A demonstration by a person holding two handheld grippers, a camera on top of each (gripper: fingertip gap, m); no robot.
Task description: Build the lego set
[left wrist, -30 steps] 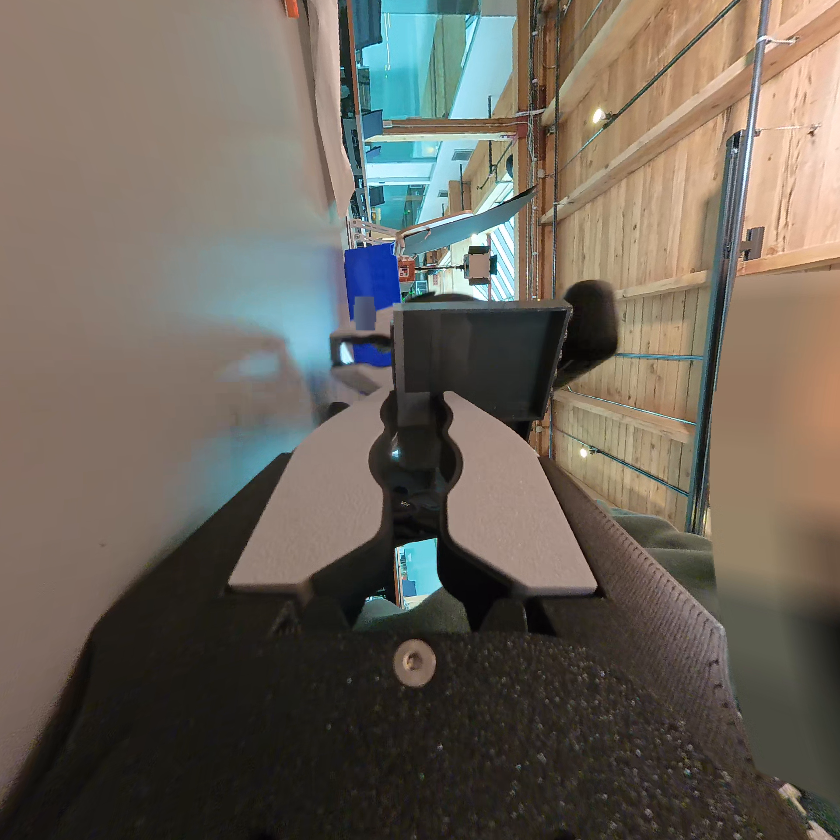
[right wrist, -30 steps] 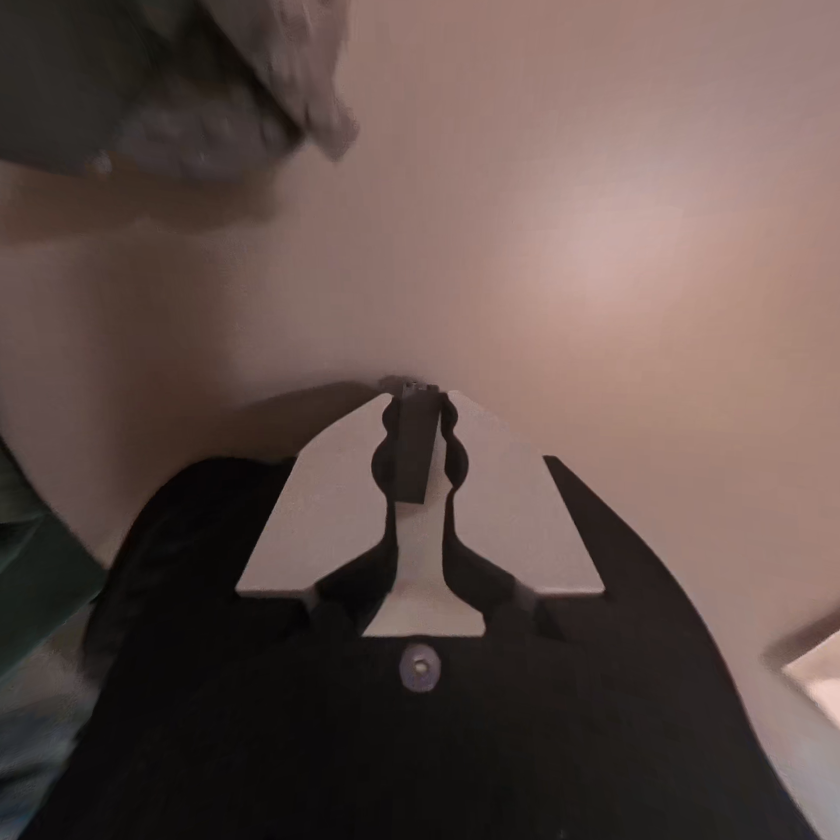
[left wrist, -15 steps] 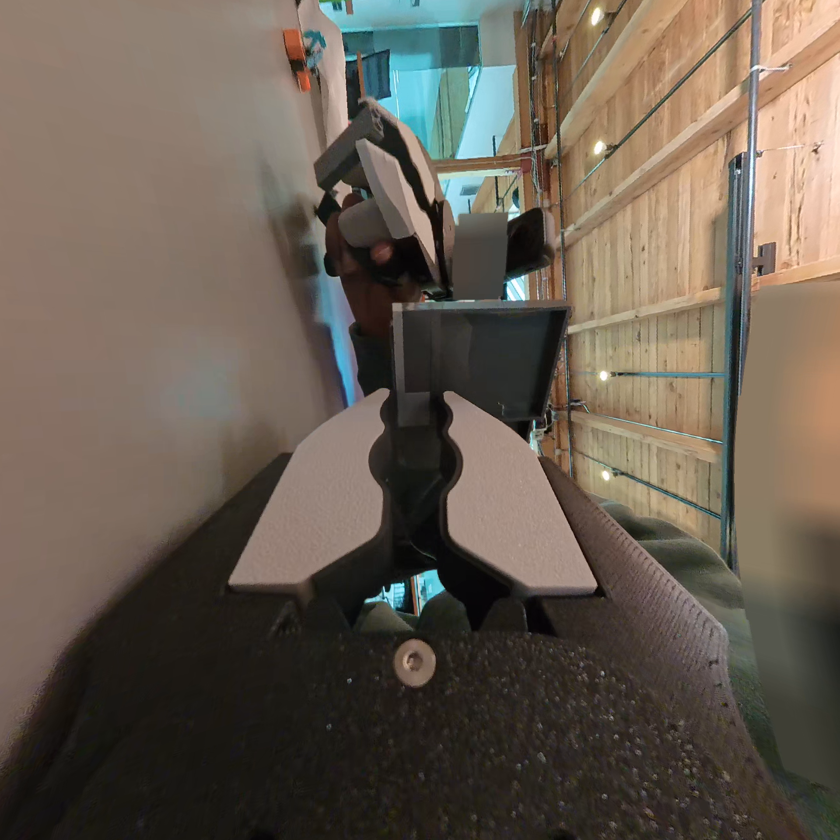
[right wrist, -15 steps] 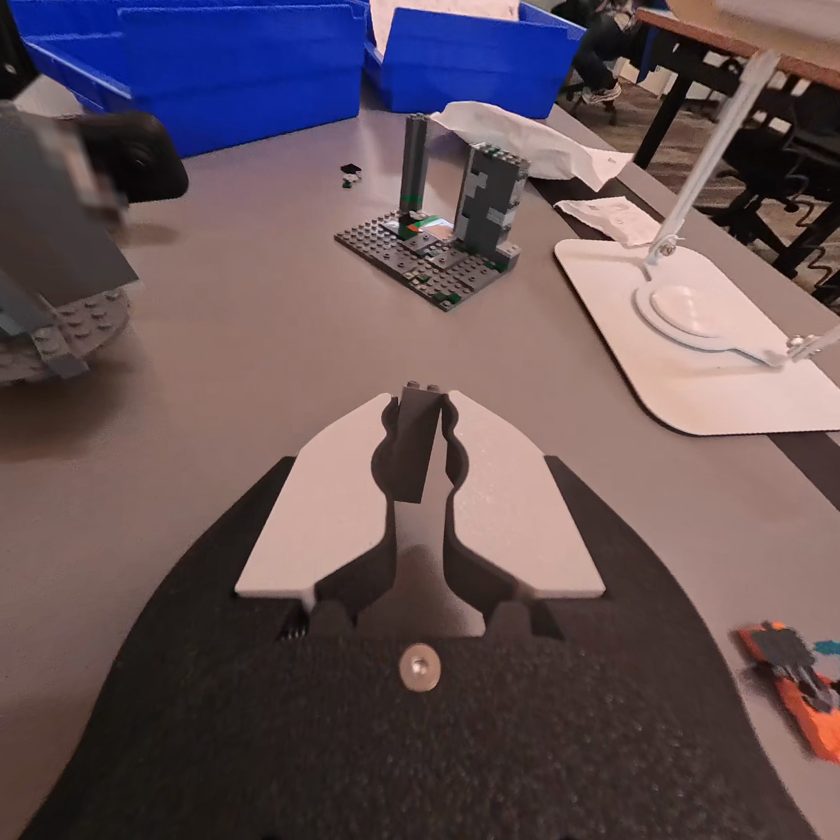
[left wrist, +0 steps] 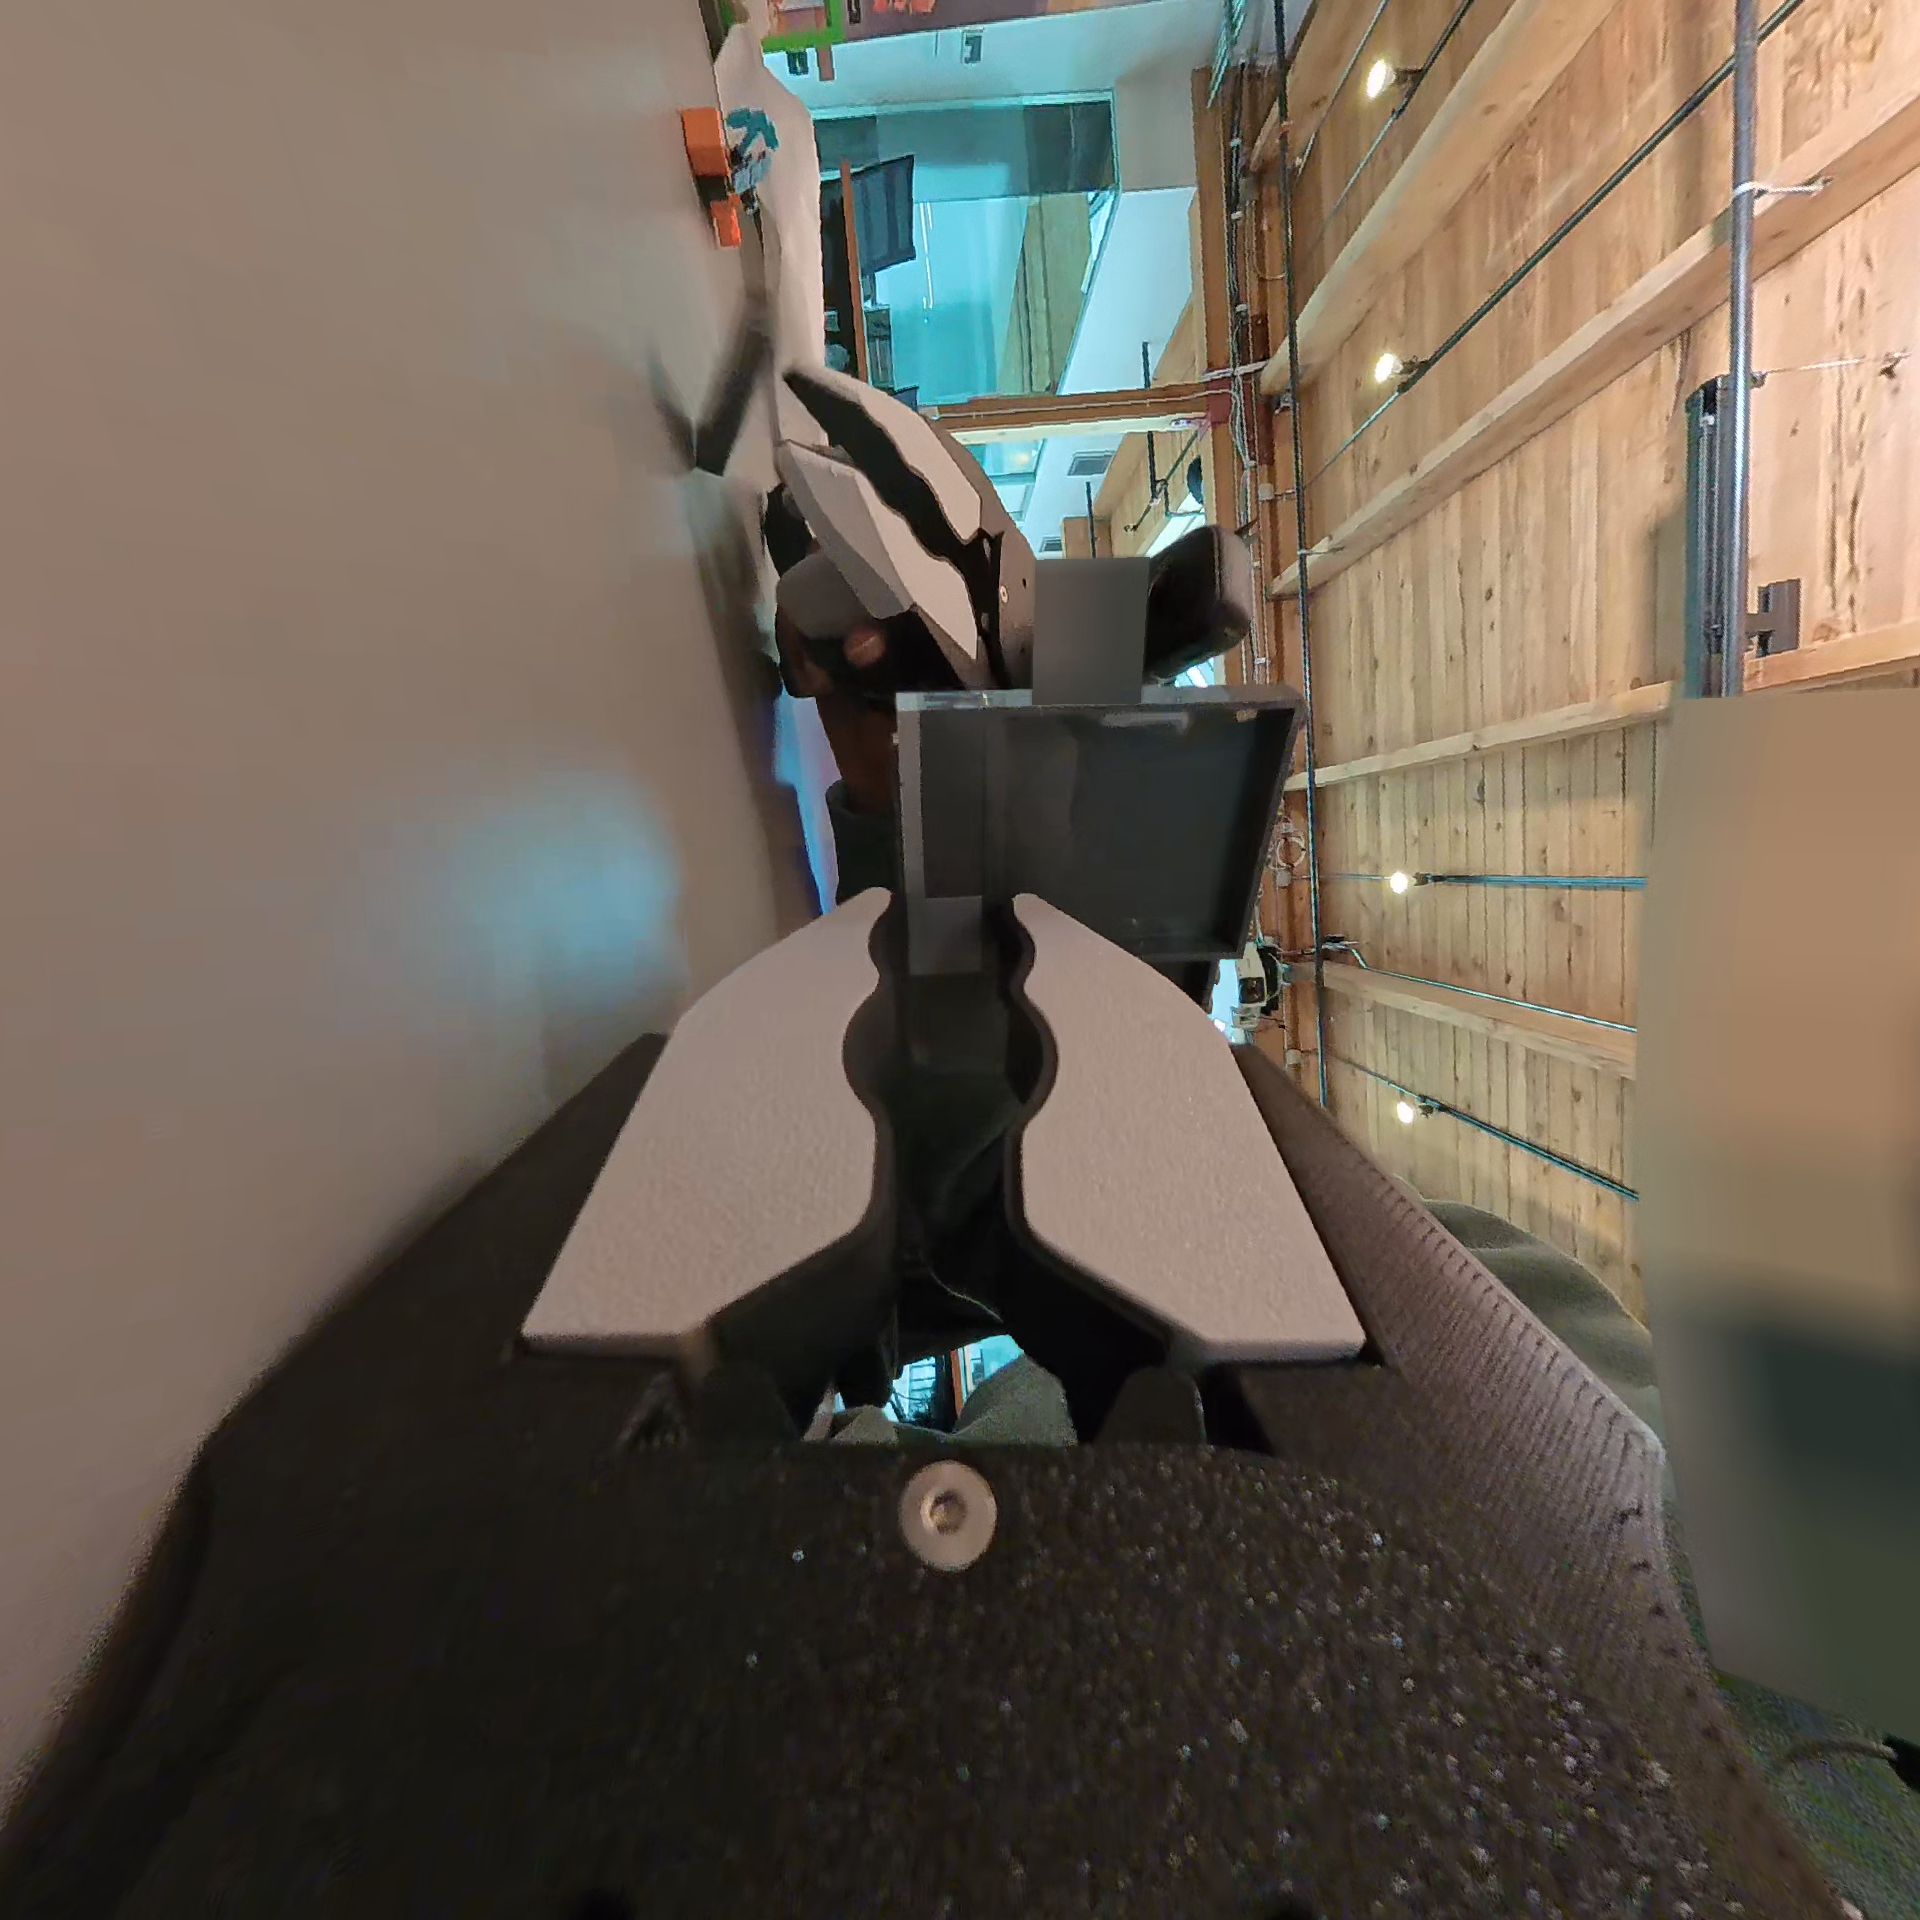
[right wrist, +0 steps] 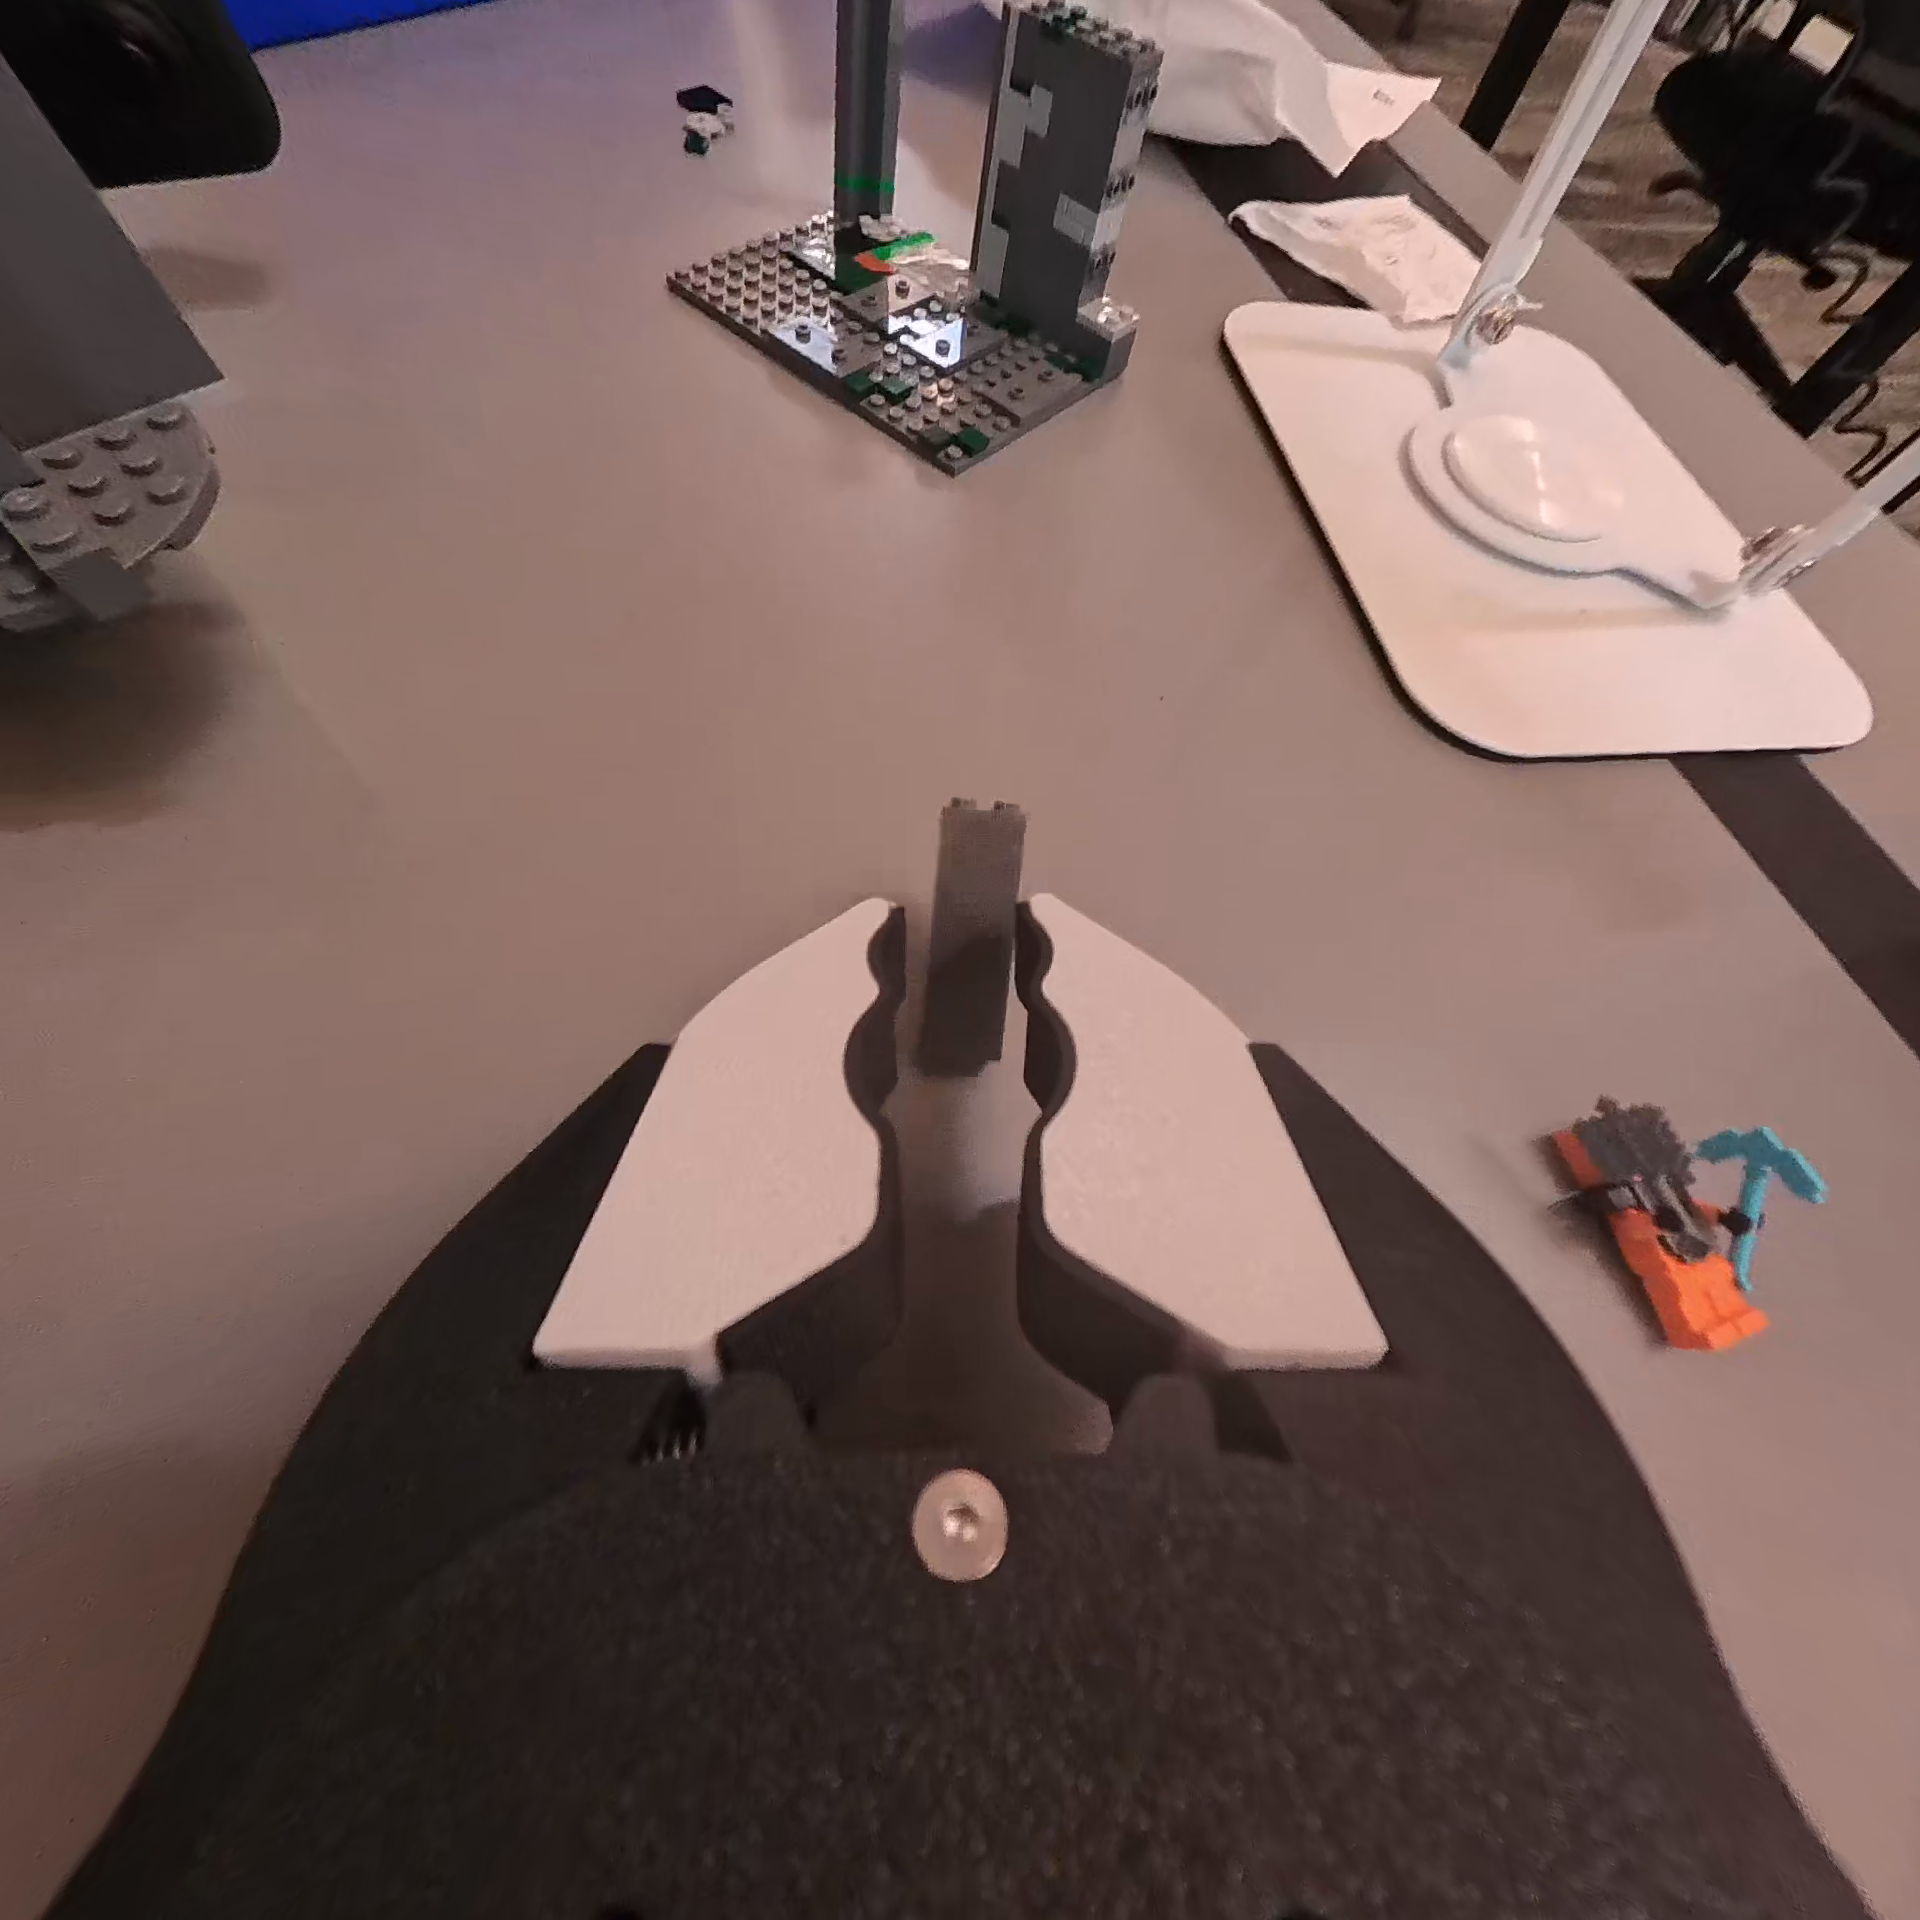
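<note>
My left gripper [left wrist: 948, 914] is shut on a large dark grey lego panel piece [left wrist: 1091, 821], held sideways next to the table [left wrist: 312, 623]. That piece also shows at the left edge of the right wrist view [right wrist: 94, 416], with a rounded studded plate. My right gripper [right wrist: 961, 914] is shut on a narrow dark grey lego brick [right wrist: 971, 935], held above the table [right wrist: 520, 675]. It also appears beyond the panel in the left wrist view [left wrist: 894, 520]. A grey studded baseplate [right wrist: 894, 374] with two grey towers stands ahead of the right gripper.
A white lamp base [right wrist: 1538, 520] sits on the right. An orange, grey and teal lego figure [right wrist: 1683, 1236] lies at the right near my gripper. Small loose pieces [right wrist: 707, 114] and white paper bags [right wrist: 1351, 239] lie at the back. The left gripper's tips are roughly 15 cm from the right gripper's. The grey studded baseplate [right wrist: 894, 374] is about 20 cm from both grippers' fingertips.
The right gripper has swung up from facing the tabletop and moved closer to the baseplate with its brick. The left gripper still holds the panel; the right gripper has come into its view.
</note>
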